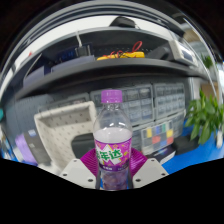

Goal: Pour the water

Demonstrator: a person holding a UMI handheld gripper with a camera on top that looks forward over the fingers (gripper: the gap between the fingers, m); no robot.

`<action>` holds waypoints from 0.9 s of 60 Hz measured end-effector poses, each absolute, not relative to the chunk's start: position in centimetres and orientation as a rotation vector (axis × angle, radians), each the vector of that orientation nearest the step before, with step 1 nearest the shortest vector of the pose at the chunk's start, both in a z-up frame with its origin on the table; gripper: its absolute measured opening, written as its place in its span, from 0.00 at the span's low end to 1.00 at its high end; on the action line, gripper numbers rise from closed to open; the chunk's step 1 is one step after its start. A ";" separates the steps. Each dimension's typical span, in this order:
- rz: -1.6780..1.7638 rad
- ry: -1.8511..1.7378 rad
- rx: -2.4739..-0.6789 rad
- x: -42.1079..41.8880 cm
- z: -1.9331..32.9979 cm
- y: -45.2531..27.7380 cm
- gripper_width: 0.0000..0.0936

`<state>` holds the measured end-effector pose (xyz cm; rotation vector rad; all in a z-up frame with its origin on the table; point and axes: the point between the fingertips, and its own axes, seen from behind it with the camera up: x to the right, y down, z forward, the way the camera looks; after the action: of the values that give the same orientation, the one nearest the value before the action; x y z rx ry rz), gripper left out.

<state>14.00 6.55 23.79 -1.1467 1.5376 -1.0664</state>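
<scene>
A clear plastic bottle (112, 140) with a purple cap and a purple and white label stands upright between my fingers, held up off the table. My gripper (112, 170) is shut on the bottle, both magenta pads (88, 163) pressing its lower body at the label. The bottle's base is hidden below the fingers. No cup or other vessel shows.
A white perforated basket (58, 128) sits behind and to the left of the bottle. A dark shelf (100, 65) with boxes and cables runs across the back. A green plant (208, 115) stands at the right. A blue surface (185, 158) lies below it.
</scene>
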 end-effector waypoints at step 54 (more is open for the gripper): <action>-1.136 1.498 -1.243 13.2 10.9 -1.8 0.54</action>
<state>13.23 -1.79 10.87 -1.2432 1.4983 -1.1360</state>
